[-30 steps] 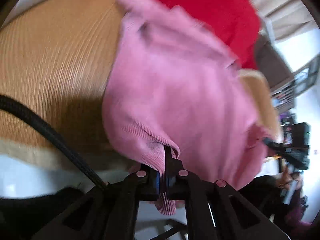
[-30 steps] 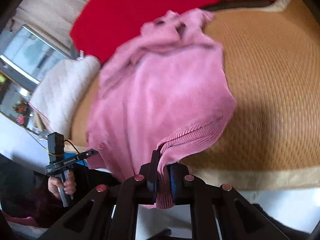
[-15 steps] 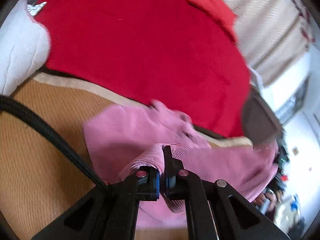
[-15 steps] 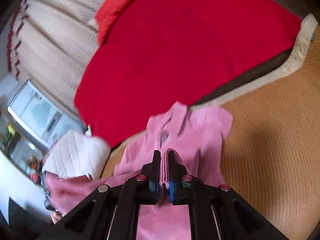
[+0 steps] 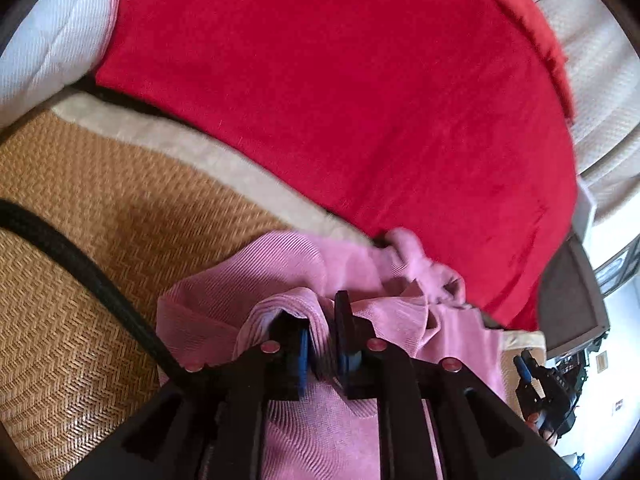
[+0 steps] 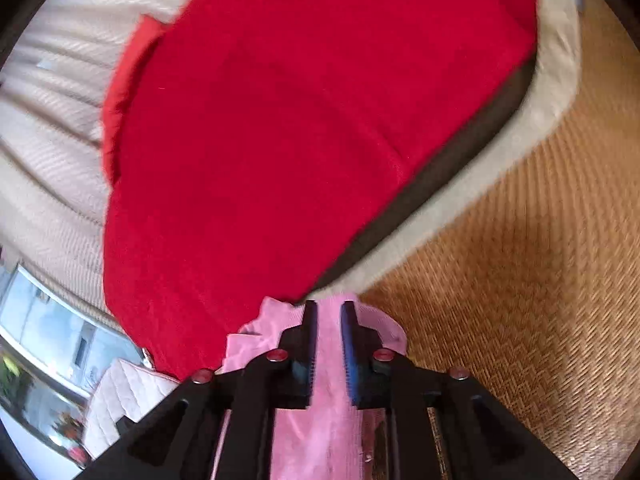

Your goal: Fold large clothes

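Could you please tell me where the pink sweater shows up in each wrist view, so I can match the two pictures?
Left wrist: pink sweater at bottom centre, bunched around the fingers.
Right wrist: bottom centre, a strip between the fingers.
Shared landmark: the red blanket just behind it, filling the upper frame in both.

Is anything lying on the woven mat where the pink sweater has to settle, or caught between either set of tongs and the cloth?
Nothing visible blocks it. The pink sweater lies on bare woven mat, near the red blanket. Left tongs and right tongs are opening with only sweater fabric between them.
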A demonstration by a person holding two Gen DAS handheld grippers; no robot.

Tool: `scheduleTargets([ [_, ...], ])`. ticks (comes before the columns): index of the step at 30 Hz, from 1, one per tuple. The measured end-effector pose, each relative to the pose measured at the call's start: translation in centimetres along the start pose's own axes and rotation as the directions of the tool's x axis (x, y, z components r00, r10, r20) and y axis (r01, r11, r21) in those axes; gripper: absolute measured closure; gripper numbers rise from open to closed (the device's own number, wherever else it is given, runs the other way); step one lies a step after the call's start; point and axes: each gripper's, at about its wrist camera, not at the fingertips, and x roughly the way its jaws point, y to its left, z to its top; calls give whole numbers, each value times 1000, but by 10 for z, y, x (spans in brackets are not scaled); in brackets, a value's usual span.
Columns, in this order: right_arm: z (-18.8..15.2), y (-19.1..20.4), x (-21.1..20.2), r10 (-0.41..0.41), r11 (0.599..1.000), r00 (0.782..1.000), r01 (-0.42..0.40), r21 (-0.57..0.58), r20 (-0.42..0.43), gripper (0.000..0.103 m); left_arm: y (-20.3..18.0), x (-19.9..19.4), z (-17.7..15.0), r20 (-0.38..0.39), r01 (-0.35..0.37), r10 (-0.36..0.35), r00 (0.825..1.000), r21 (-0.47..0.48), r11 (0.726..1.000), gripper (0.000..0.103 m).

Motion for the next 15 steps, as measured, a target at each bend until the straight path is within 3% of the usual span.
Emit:
scheduleTargets([
  [1,-6,9,-4,-7,1000,1000,7,-25,-3,61,-4,-3,6,20,7,-7,1000,7,1000,85],
  [2,-11,16,-6,-16,999,1000,16,-44,-8,25,-7,-7,8,38,12,-12,999,15,1000,81],
  [3,-18,28,-11,-19,997,1000,19,-79,5,14,-11,-16,6,71,14,-16,997,31,999,72],
  [6,-36,63,-16,-58,973,998,47,-225,-39,16,-27,-37,-6,153,-21,12,988,58,998,59],
  [7,-44,73,-18,-63,962,997,46,-270,-53,19,-33,-38,-6,182,-52,39,983,66,996,47],
  [9,-58,88,-24,-92,942,992,60,-330,-82,33,-43,-57,-15,289,-175,142,947,91,980,22],
  [10,-65,95,-27,-117,932,989,77,-355,-94,35,-49,-69,-22,358,-251,201,912,99,963,16],
  [12,-76,102,-32,-155,909,984,107,-402,-90,39,-58,-80,-30,403,-309,241,883,111,945,16],
  [15,-104,115,-46,-214,864,974,151,-480,-79,39,-73,-77,-50,348,-342,260,901,199,919,16],
])
